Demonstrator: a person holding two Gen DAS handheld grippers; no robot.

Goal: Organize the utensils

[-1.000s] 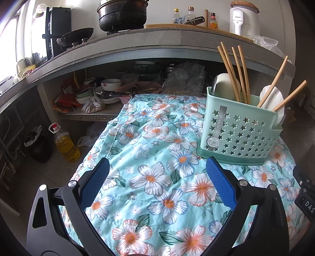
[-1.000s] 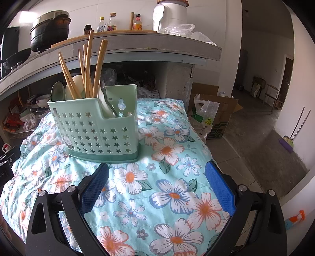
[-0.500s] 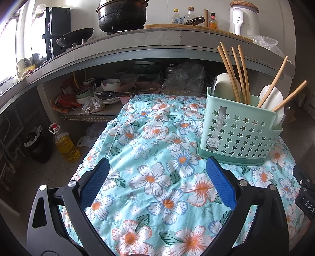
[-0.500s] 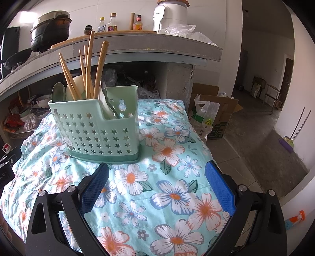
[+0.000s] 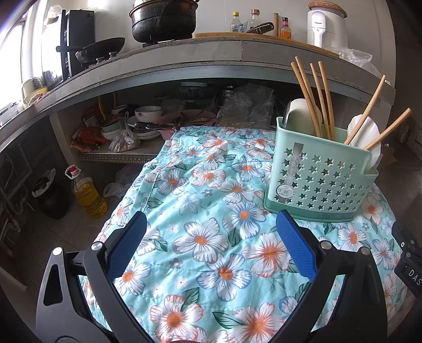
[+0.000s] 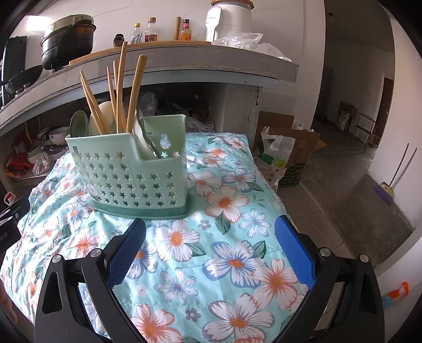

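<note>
Chopsticks (image 5: 311, 97) upright inside green caddy (image 5: 316, 182)

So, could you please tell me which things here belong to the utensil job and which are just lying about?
Part of the job:
- green caddy
- chopsticks standing in it
- white spoons in it
- metal spoon in its side pocket
- left gripper and right gripper, both open and empty

Just lying about:
- black pot
- oil bottle
- cardboard box
- floral cloth
</note>
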